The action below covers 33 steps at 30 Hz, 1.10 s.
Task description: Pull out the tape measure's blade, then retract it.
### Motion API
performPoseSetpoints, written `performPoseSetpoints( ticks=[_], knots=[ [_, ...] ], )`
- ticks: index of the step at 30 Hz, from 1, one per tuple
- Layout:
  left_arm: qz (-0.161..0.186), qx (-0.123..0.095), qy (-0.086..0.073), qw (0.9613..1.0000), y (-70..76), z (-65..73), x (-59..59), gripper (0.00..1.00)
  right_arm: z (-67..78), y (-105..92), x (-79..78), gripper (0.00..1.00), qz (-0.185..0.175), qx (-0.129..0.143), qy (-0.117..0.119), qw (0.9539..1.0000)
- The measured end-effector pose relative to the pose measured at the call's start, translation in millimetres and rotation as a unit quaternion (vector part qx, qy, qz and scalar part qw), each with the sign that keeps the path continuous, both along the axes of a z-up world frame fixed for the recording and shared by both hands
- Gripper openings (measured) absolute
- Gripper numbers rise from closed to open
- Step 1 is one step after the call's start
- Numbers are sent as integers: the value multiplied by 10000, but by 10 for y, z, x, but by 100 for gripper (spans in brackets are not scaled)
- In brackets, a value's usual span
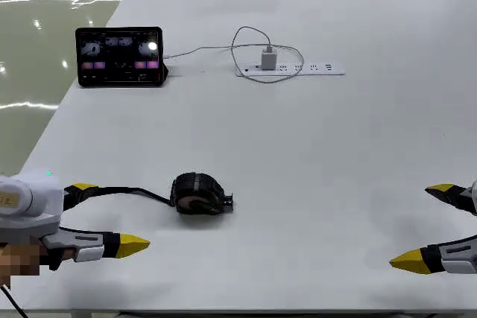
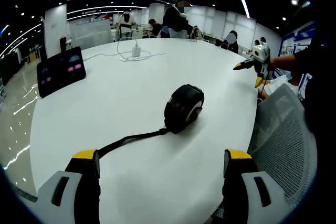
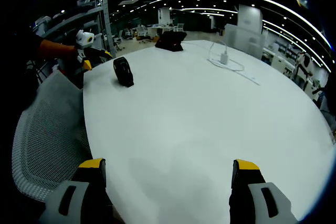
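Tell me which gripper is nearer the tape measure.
Left. The left gripper sits open just beside the tape measure, pointing at it; the right gripper is far off on its opposite side.

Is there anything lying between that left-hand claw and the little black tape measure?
Nothing visible blocks it. Bare table separates the open left gripper from the tape measure; only the measure's own black strap trails toward the gripper. The tablet and power strip sit far behind.
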<state>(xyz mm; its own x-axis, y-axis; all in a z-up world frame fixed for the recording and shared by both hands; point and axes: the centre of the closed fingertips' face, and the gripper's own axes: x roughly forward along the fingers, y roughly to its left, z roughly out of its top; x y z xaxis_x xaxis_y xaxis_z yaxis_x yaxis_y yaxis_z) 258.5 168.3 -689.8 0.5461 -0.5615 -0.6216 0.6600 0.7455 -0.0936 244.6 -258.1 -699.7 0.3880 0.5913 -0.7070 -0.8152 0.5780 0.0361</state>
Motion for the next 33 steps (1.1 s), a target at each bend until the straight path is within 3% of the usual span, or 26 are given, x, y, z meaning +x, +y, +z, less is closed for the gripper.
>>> performPoseSetpoints(
  ticks=[3,9,17,27,33],
  knots=[
    [-67,30,21,10000,-17,1,22,96,2,19,20,99,78,-10,-86,9999],
    [-336,292,-5,9990,-59,-22,48,92,-11,42,53,99,242,-29,-191,9995],
    [-679,299,138,9971,-204,-24,60,98,-31,102,71,99,367,-15,-154,9992],
    [-1227,618,215,9903,-356,-47,106,99,-98,243,100,99,571,-107,-53,9983],
    [-1598,901,204,9828,-454,-43,151,99,-116,412,116,99,844,-65,-83,9964]
  ],
)
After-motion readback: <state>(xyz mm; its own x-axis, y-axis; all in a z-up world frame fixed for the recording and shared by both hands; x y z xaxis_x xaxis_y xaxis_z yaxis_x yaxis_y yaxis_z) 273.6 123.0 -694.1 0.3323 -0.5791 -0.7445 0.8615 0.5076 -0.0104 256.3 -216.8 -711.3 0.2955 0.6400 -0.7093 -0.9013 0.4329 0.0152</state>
